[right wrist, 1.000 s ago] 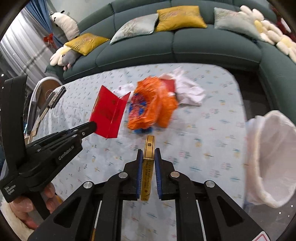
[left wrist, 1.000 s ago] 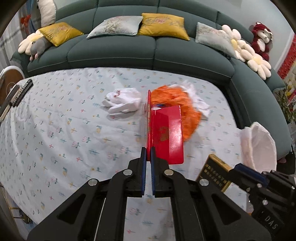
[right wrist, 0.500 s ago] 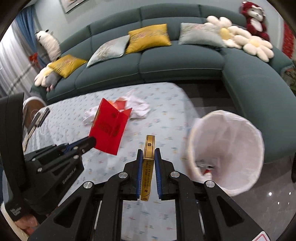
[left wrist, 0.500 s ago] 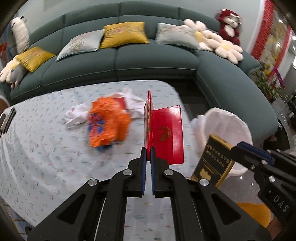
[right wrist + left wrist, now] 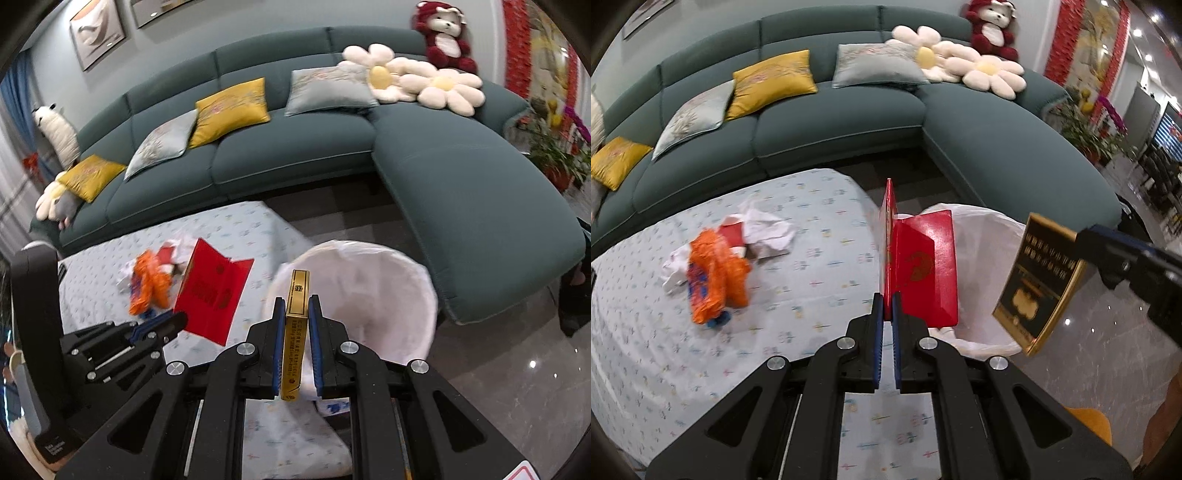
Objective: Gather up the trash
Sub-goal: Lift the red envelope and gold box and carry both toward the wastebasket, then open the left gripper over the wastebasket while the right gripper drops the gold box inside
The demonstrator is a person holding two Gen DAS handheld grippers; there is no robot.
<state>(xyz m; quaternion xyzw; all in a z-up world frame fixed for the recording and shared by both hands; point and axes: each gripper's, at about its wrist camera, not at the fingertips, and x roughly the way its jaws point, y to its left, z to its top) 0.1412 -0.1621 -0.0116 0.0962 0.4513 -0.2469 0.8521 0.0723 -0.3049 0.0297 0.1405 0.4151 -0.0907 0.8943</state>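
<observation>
My left gripper (image 5: 885, 301) is shut on a folded red card (image 5: 923, 266), held upright over the table's right end. In the right wrist view the same red card (image 5: 212, 291) hangs from the left gripper (image 5: 181, 318). My right gripper (image 5: 297, 306) is shut on a slim black-and-gold box (image 5: 295, 325), which stands edge-on in front of the white-lined trash bin (image 5: 388, 295). From the left wrist view the gold box (image 5: 1038, 288) hangs beside the bin (image 5: 986, 236). An orange plastic bag (image 5: 714, 278) and crumpled white tissues (image 5: 764, 230) lie on the table.
The table carries a pale floral cloth (image 5: 665, 350). A dark green corner sofa (image 5: 461, 192) with cushions curves behind and to the right. The bin stands on a glossy grey floor (image 5: 517, 387) off the table's right end. A person's hand (image 5: 11, 354) shows at far left.
Both grippers have swung right with their loads, from over the table's middle toward the bin. The orange bag and tissues now lie off to the left, and the bin sits just ahead.
</observation>
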